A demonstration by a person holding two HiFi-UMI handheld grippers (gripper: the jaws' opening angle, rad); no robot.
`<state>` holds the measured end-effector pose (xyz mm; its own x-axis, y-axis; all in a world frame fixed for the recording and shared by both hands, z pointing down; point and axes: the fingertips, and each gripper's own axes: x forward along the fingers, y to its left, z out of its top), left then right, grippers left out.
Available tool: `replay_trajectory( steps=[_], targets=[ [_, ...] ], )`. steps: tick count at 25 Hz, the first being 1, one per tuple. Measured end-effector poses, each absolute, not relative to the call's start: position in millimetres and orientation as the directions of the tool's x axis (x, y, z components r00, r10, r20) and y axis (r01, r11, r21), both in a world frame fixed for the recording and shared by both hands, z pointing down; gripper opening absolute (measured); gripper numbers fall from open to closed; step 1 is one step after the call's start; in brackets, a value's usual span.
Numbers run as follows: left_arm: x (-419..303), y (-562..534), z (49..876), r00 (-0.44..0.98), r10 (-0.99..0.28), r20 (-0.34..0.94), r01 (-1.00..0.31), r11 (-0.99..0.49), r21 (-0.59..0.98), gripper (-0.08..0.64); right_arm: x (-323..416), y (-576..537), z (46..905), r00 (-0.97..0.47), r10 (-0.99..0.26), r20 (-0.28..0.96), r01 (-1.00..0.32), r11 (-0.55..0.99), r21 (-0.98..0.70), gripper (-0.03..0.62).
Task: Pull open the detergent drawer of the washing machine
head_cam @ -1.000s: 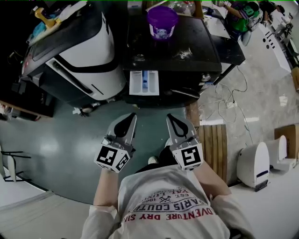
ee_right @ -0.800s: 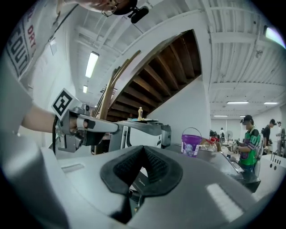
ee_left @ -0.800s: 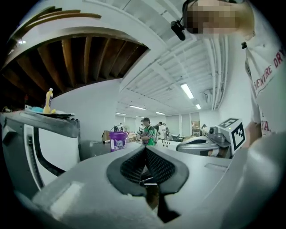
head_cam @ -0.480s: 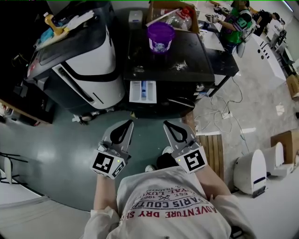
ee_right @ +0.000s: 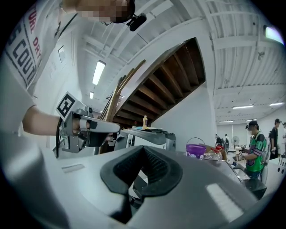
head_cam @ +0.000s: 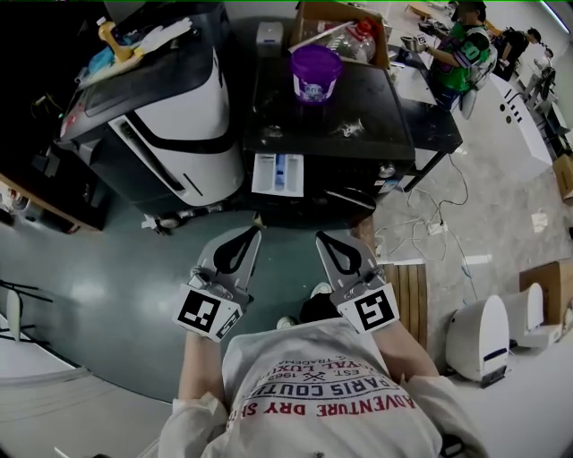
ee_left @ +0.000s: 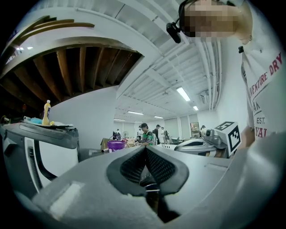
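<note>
In the head view the washing machine [head_cam: 345, 107] has a black top, and its white detergent drawer [head_cam: 277, 173] with a blue compartment stands pulled out of the front. My left gripper [head_cam: 253, 232] is shut and empty, a short way in front of the drawer and apart from it. My right gripper [head_cam: 322, 238] is beside it, also shut and empty. In the left gripper view the left gripper [ee_left: 145, 150] has its pads together with nothing between them. The right gripper [ee_right: 143, 150] looks the same in the right gripper view.
A purple bucket [head_cam: 314, 72] sits on the machine's top, with a cardboard box [head_cam: 340, 27] behind it. A white and black appliance [head_cam: 175, 112] stands left of the machine. Cables [head_cam: 439, 201], a wooden pallet [head_cam: 412, 277] and white devices [head_cam: 479, 335] lie to the right. A person in green [head_cam: 466, 49] works at the back.
Both grippers have risen a little in front of the machine and stay shut. The drawer stands out as far as before.
</note>
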<state>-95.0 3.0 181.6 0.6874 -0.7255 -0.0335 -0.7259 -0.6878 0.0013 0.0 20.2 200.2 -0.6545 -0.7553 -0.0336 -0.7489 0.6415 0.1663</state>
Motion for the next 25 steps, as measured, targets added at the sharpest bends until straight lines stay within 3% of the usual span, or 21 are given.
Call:
replay_trajectory(
  steps=[25],
  targets=[
    [-93.5, 0.0, 194.2, 0.684, -0.730, 0.021, -0.730, -0.684, 0.008, 0.002, 0.2, 21.3, 198.9, -0.625, -0.780, -0.009, -0.771, 0.616, 0.162, 0.000]
  ],
)
